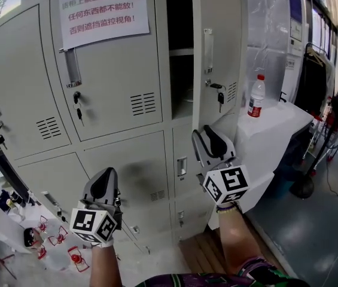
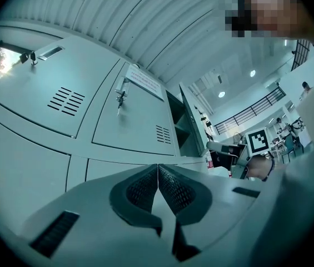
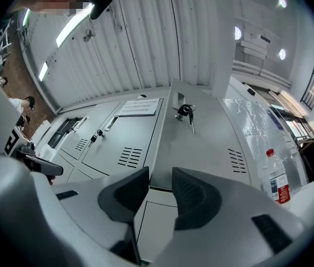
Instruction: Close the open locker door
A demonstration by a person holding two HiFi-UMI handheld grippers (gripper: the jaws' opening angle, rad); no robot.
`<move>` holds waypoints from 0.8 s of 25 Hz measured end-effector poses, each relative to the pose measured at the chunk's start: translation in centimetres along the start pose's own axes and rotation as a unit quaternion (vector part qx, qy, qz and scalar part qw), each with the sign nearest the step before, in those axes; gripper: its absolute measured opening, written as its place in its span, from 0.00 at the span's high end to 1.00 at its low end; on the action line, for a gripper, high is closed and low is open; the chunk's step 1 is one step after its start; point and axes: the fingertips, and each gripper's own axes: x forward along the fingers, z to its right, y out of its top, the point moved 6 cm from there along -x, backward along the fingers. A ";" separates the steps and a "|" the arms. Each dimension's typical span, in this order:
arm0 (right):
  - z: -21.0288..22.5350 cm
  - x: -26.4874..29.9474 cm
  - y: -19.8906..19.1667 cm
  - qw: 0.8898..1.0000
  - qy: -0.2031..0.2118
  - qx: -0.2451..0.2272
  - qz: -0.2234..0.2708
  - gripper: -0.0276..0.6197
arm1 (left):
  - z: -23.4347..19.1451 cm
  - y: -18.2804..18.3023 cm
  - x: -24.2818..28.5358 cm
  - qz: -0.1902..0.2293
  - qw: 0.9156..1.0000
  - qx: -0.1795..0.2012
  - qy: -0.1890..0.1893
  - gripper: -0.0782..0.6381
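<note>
Hanging open, the locker door point(image 1: 216, 46) is seen above the right gripper point(image 1: 209, 135), fingers narrowly parted on nothing. The left gripper point(image 1: 104, 178) is pinched together, empty.

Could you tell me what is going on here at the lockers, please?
A person faces a bank of grey lockers with a gripper in each hand. One upper locker door stands open, with keys hanging from its lock; it has not been closed yet. The right gripper is raised towards that door, its fingers slightly apart with nothing between them. The left gripper is lower, shut and empty. A water bottle stands on the white surface to the right.
</note>
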 end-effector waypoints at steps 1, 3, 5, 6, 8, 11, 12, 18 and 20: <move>-0.1 0.4 -0.1 1.000 0.001 0.000 0.000 0.77 | -0.3 -0.1 0.0 0.000 1.000 -0.001 0.003 0.86; -0.2 0.9 -0.4 1.000 0.004 0.000 -0.002 0.77 | -0.6 -0.1 0.1 -0.003 1.000 -0.002 0.007 0.86; -0.3 1.3 -0.7 1.000 0.005 0.002 -0.004 0.78 | -0.7 -0.1 0.2 -0.004 1.000 -0.001 0.007 0.86; -0.3 1.6 -0.9 1.000 0.006 0.003 -0.003 0.78 | -0.8 0.0 0.2 -0.004 1.000 0.000 0.007 0.86; -0.4 2.3 -1.1 1.000 0.007 0.004 -0.002 0.78 | -1.1 0.1 0.5 -0.002 1.000 0.003 0.008 0.86; -0.7 3.3 -1.6 1.000 0.012 0.005 -0.004 0.78 | -1.5 0.0 0.6 0.000 1.000 0.005 0.009 0.86; -0.7 3.5 -1.8 1.000 0.014 0.005 -0.004 0.78 | -1.6 0.0 0.6 0.001 1.000 0.006 0.010 0.86; -0.8 4.5 -2.2 1.000 0.020 0.008 -0.004 0.78 | -2.1 -0.4 0.9 0.001 1.000 0.013 0.010 0.86; -0.8 4.8 -2.4 1.000 0.022 0.010 -0.003 0.78 | -2.1 -0.3 1.0 -0.001 1.000 0.015 0.012 0.86</move>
